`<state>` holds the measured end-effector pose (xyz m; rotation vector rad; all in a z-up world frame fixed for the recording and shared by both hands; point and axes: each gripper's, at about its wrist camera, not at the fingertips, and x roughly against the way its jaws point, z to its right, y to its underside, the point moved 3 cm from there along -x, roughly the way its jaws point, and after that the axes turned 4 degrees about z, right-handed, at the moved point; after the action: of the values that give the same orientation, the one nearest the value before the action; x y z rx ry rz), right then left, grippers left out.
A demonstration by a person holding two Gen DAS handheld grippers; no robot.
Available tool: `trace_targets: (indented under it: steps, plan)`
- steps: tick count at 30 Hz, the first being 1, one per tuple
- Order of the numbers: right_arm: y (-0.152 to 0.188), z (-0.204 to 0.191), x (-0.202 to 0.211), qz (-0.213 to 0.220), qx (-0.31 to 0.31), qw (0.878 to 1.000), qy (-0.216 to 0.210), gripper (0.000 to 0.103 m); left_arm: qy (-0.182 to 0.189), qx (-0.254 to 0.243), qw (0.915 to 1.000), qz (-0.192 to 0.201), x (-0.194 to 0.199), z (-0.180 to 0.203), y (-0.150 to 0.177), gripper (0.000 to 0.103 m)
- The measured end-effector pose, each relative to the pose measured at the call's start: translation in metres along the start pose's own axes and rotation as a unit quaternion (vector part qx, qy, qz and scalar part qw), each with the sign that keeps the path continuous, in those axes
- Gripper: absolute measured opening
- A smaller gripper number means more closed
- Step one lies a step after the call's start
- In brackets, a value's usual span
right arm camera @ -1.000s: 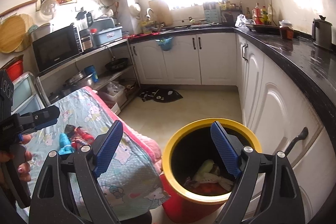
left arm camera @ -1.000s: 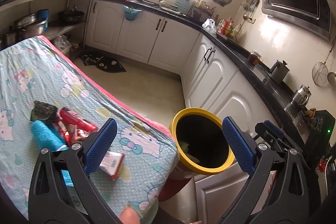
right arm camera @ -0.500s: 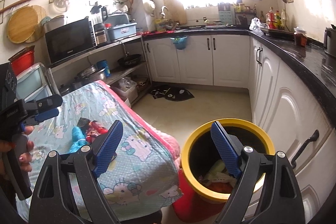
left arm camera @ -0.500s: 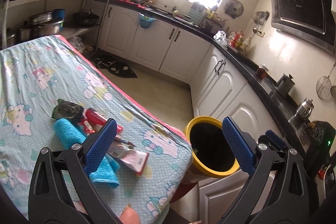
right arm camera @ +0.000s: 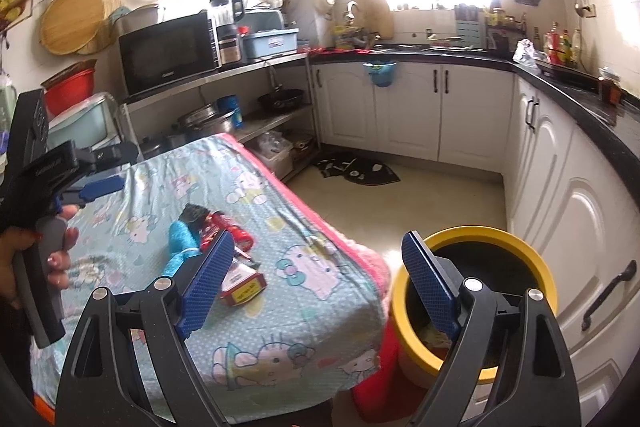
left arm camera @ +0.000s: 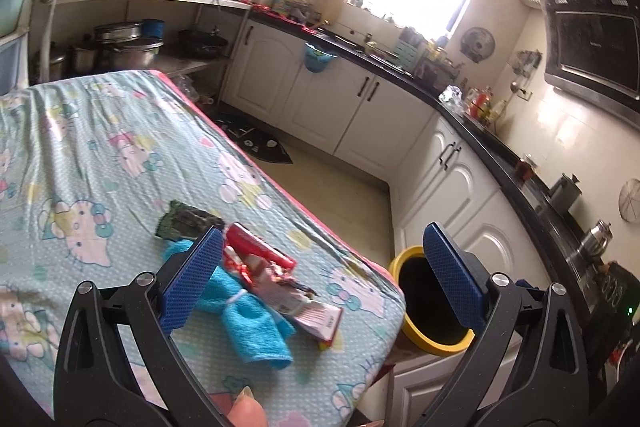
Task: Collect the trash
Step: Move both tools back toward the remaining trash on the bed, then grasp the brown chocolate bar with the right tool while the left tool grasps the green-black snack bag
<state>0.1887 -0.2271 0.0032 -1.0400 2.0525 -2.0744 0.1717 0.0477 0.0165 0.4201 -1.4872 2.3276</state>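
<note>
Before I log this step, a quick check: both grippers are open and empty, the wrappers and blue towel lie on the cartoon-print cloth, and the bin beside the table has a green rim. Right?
Not quite: the bin's rim is yellow, not green, as the right wrist view shows. Otherwise correct: the left gripper and right gripper are open and empty, and the wrappers and blue towel lie on the cartoon-print cloth.

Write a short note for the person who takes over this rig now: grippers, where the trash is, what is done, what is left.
Left gripper: open, empty, above the table.
Right gripper: open, empty, between table edge and bin.
Trash pile (red wrappers, dark packet, small carton) lies with a blue cloth on the table.
Yellow-rimmed bin stands on the floor by the table corner and already holds some trash.
Left: pick up the pile and bin it.
</note>
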Motion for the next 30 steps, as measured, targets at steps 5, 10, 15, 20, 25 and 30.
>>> trace_targets:
  steps: [5, 10, 15, 20, 25, 30]
  plan:
    - [0.002, -0.018, -0.015, -0.011, 0.017, 1.0, -0.018, 0.083, -0.019, 0.012, 0.9997, 0.006, 0.003, -0.022, -0.004, 0.092]
    - [0.002, -0.04, -0.041, -0.026, 0.041, 0.998, -0.04, 0.083, -0.042, 0.028, 0.9987, 0.003, -0.001, -0.048, -0.005, 0.092]
    - [0.006, -0.058, -0.068, -0.042, 0.062, 0.996, -0.052, 0.083, -0.062, 0.047, 0.9969, -0.008, -0.01, -0.073, -0.003, 0.092]
    - [0.013, -0.07, -0.097, -0.065, 0.08, 0.993, -0.059, 0.083, -0.079, 0.061, 0.9947, -0.026, -0.028, -0.094, 0.001, 0.092]
    - [0.022, -0.08, -0.125, -0.09, 0.093, 0.989, -0.067, 0.083, -0.094, 0.059, 0.9925, -0.05, -0.051, -0.11, 0.004, 0.092]
    - [0.028, -0.09, -0.148, -0.11, 0.1, 0.986, -0.079, 0.083, -0.099, 0.059, 0.9907, -0.073, -0.078, -0.127, 0.002, 0.092]
